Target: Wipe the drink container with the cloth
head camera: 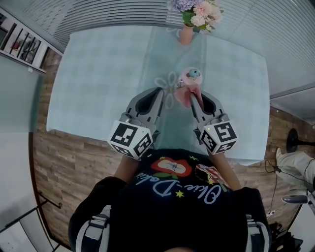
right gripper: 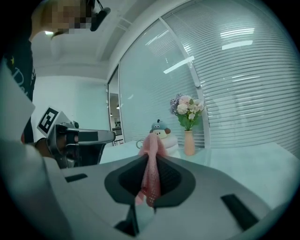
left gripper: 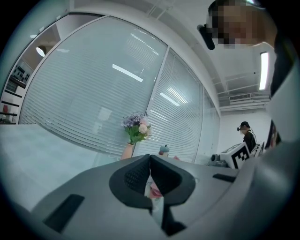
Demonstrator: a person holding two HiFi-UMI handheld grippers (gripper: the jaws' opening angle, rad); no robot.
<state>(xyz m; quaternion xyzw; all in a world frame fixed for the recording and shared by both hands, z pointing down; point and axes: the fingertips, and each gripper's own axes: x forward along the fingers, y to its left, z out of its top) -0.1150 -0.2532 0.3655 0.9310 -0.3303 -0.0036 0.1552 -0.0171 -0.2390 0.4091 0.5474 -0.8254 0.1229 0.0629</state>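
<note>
Task status: early by my reading; the cloth (right gripper: 151, 183) is picked up and brought to the drink container (head camera: 191, 76), with no sign yet of wiping done
Remaining: wiping the container body and lid
Right gripper (right gripper: 150, 159): jaws clamped on the pink cloth, a fold standing up above the tips
Left gripper (left gripper: 150, 158): jaws pressed together at the tips, nothing clearly held; a pink sliver shows low in the gap
Cloth position: just in front of the container; contact cannot be confirmed
Drink container: upright on the table (head camera: 98, 74), beyond both grippers, closed by a figure-shaped lid; contents not visible
Vase (head camera: 186, 34): far table edge, holds flowers (head camera: 197, 12)
</note>
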